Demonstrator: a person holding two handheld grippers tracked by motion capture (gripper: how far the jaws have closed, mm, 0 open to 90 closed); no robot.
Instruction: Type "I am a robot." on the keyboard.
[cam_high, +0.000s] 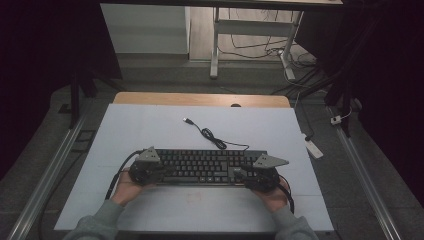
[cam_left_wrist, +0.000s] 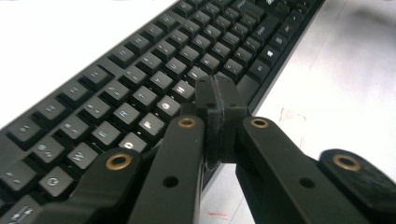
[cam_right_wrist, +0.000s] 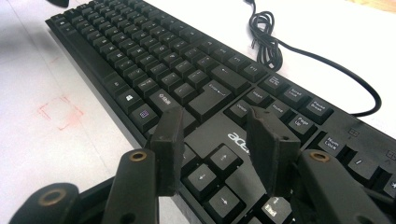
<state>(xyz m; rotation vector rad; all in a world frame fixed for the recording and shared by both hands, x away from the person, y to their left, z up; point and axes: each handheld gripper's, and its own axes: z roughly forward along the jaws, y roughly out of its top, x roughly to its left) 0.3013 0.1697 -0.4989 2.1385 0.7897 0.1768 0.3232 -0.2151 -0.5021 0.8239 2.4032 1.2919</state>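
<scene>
High view: black keyboard (cam_high: 202, 166) lies across the near-middle of the white board (cam_high: 150, 125), long side running left-right. Its cable (cam_high: 212, 137) loops off the back edge toward the board's centre, plug end lying free. Left gripper (cam_high: 161, 172) sits at the kbd's left end, right gripper (cam_high: 239, 175) at its right end, each in a hand coming in from the bottom edge. Jaw tips are too small here to read, prob. over the kbd's front corners.

Left gripper view: left gripper (cam_left_wrist: 219, 121) has its jaws clenched pad to pad, nothing between them. The tips hang just above the keyboard (cam_left_wrist: 140, 93) front edge, near the bottom letter row. White board (cam_left_wrist: 336, 79) to the right.

Right gripper view: right gripper (cam_right_wrist: 217, 140) has its jaws spread apart, released, gripping nothing. They stand over the keyboard (cam_right_wrist: 187, 79) around the arrow-key block and the blank patch w/ the logo. The cable (cam_right_wrist: 280, 46) coils behind the kbd.
</scene>
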